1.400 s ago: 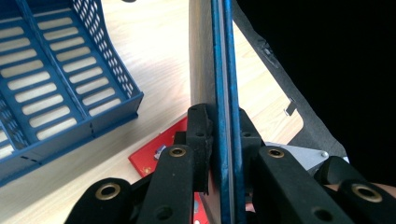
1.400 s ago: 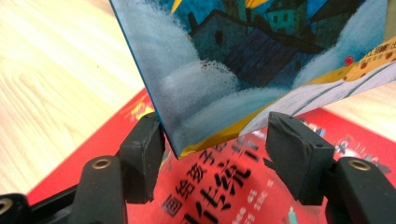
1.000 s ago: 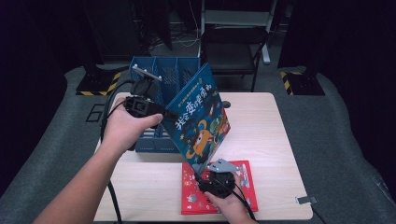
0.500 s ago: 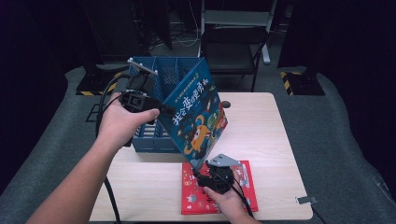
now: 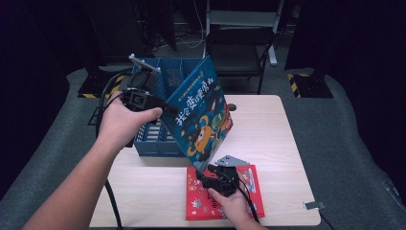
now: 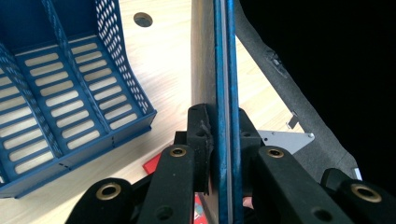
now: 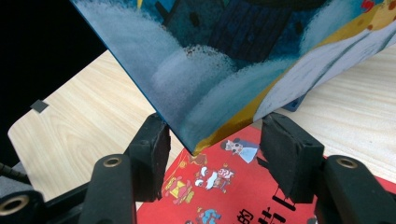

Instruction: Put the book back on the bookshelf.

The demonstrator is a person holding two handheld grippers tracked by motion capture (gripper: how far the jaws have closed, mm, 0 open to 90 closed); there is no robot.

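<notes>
High view: blue picture book (image 5: pixel 201 115) tilted, colourful cover.

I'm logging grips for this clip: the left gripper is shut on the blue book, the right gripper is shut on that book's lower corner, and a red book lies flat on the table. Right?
Not quite. The right gripper is open: in the right gripper view its jaws stand apart on either side of the blue book's lower corner. The left gripper is shut on the blue book, and the red book lies flat on the table.

Black fingers (image 7: pixel 149 161), brass-coloured rivets, grey plate.
</notes>
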